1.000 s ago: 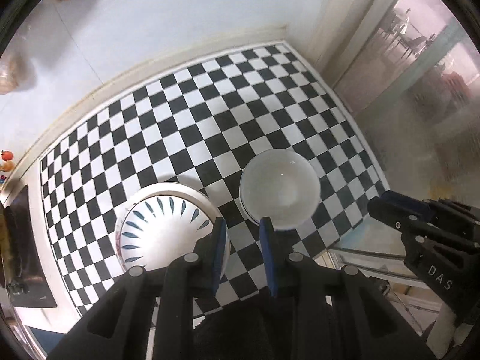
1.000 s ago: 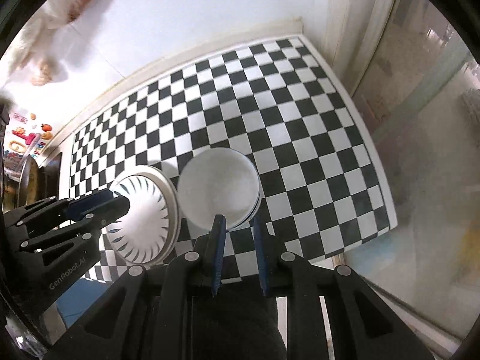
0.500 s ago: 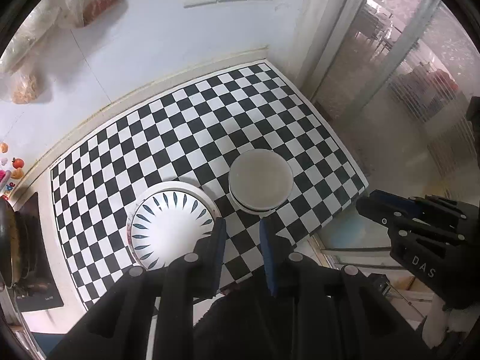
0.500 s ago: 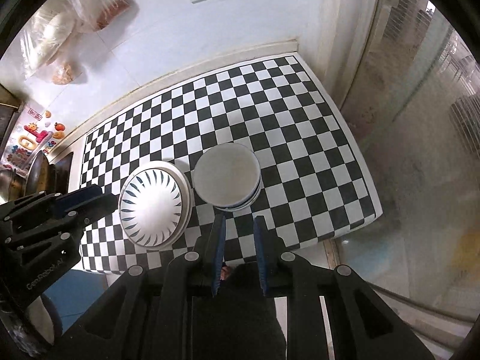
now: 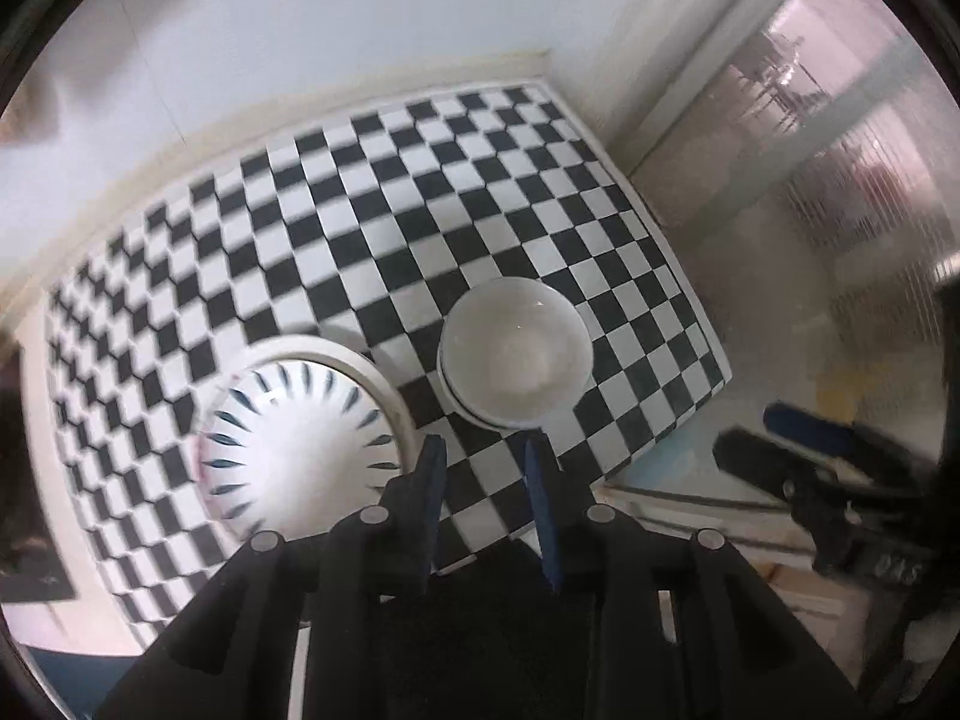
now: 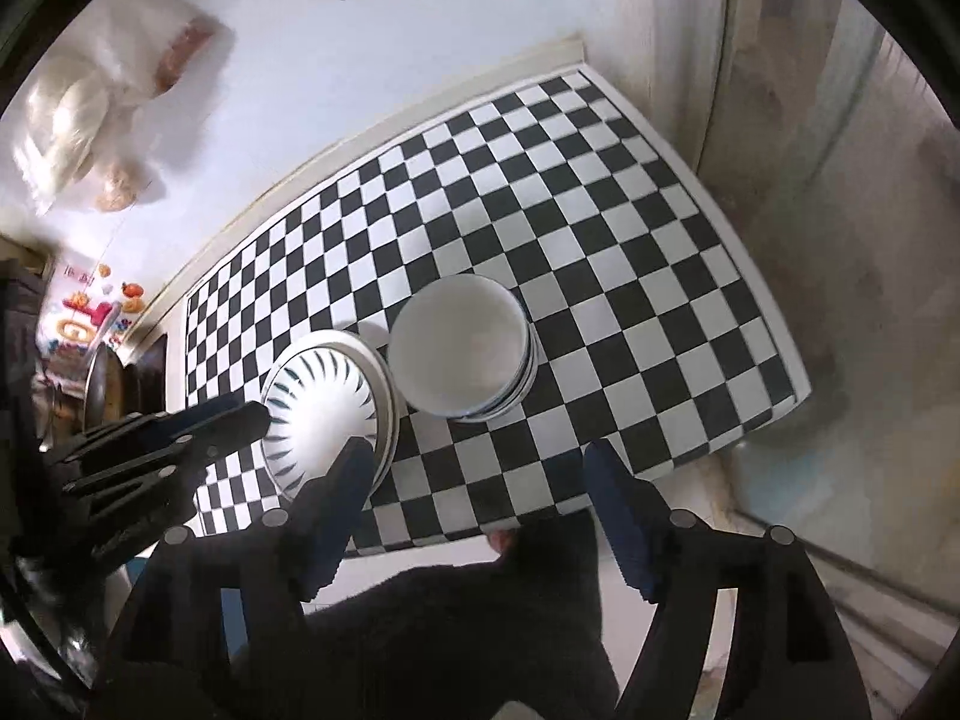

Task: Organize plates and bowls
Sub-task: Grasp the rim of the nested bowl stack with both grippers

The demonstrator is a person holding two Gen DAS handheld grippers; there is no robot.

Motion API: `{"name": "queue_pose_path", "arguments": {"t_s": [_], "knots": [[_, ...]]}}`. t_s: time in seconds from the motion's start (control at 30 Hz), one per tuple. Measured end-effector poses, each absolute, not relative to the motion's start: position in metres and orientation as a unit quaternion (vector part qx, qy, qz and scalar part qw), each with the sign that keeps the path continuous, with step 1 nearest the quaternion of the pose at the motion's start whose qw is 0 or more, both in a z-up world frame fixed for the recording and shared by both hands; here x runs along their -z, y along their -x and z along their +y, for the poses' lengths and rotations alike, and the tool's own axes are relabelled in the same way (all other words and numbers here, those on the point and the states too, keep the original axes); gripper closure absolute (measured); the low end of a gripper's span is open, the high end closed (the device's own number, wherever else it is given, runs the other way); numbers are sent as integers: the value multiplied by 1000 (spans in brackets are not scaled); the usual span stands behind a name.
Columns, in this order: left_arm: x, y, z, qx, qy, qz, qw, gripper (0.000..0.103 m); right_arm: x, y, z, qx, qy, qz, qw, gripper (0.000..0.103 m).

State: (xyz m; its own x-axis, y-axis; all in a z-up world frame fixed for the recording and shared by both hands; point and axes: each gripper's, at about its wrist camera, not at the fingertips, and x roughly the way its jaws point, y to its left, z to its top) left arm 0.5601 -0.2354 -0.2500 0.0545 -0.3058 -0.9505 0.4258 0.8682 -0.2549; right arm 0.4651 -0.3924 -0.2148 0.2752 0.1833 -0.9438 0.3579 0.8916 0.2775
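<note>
A stack of plates (image 5: 300, 450) with blue dashes round the rim sits on the checkered table (image 5: 390, 240), and a stack of white bowls (image 5: 515, 351) stands just right of it. Both also show in the right wrist view: the plates (image 6: 327, 405) and the bowls (image 6: 459, 354). My left gripper (image 5: 483, 450) hovers above the table's near edge between the two stacks, its jaws a narrow gap apart and empty. My right gripper (image 6: 474, 459) is open wide and empty, above the near edge below the bowls.
A white wall runs behind the table, with plastic bags (image 6: 66, 138) hanging at the left. A frosted glass door (image 5: 840, 180) stands to the right. Dark stove items (image 6: 102, 378) lie at the far left. Each gripper shows in the other's view: the right (image 5: 804, 438) and the left (image 6: 180, 426).
My right gripper's jaws have opened wide from a narrow gap. Both grippers have dropped closer to the table after rising half a second ago.
</note>
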Motion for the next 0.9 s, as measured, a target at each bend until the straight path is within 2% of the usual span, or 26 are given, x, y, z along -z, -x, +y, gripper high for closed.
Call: {"name": "queue_pose_path", "arguments": {"t_s": [0.1, 0.3, 0.5, 0.83, 0.9], "knots": [[277, -582, -237, 248, -15, 669, 700, 78, 242, -478, -407, 56, -249, 607, 752, 13], [338, -625, -248, 228, 33, 728, 646, 78, 301, -504, -431, 57, -291, 633, 715, 13], [384, -646, -266, 212, 17, 762, 612, 78, 350, -527, -442, 50, -307, 660, 683, 13], [433, -647, -282, 209, 5, 797, 567, 78, 416, -563, -439, 24, -326, 699, 635, 13], [440, -647, -285, 216, 21, 802, 556, 73, 430, -570, -436, 11, -332, 706, 626, 13]]}}
